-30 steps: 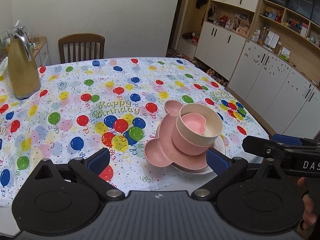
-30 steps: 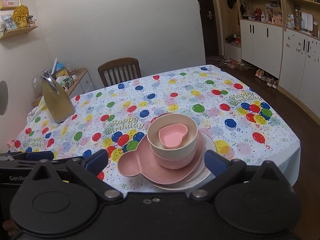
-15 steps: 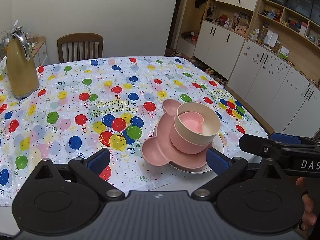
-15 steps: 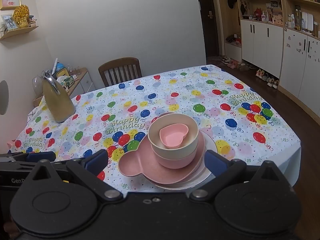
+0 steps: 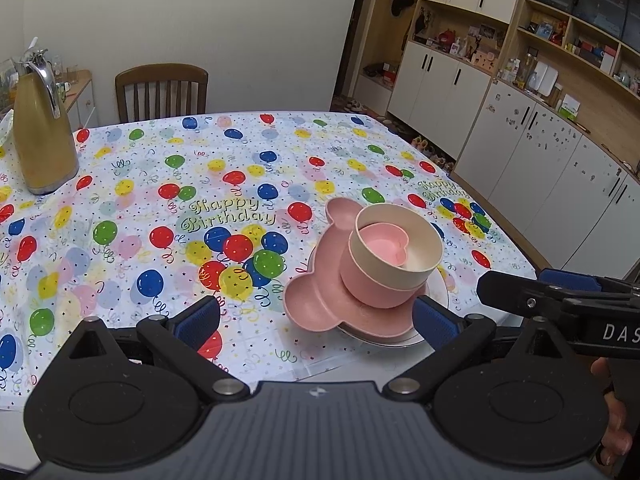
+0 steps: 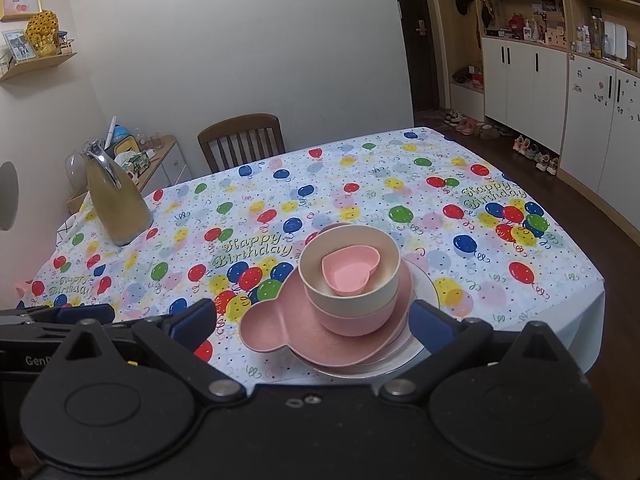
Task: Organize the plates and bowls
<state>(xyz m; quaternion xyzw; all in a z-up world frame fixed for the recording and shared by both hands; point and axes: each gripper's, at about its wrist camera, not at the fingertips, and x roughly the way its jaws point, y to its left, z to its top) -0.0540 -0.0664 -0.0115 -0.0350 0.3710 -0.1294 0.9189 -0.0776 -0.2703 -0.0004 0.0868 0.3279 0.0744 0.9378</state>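
- Left wrist view gives me my left hand-held gripper (image 5: 316,318) with its blue pads (image 5: 199,321) spread wide and nothing between them.
- Ahead of it, near the counter's (image 5: 120,216) front edge, sits the stack: a white plate (image 5: 439,294) at the bottom, a pink mouse-ear plate (image 5: 310,306) on it, then a pink bowl (image 5: 372,294), a cream bowl (image 5: 420,258) nested inside that, and a small pink heart-shaped dish (image 5: 382,246) in the cream bowl.
- My right hand-held gripper (image 5: 536,300) shows at the right edge of this view (seen side-on), beside the stack and not touching it.
- From the right wrist view, the right hand-held gripper (image 6: 312,322) is also spread open and empty, hovering just short of the stack.
- That view shows the same order: white plate (image 6: 430,292), mouse-ear plate (image 6: 264,326), pink bowl (image 6: 356,320), cream bowl (image 6: 344,300), heart dish (image 6: 350,274).
- A gold thermos jug (image 6: 116,200) stands well apart at the far left of the balloon tablecloth (image 6: 480,240), with a wooden chair (image 6: 242,140) behind the counter.
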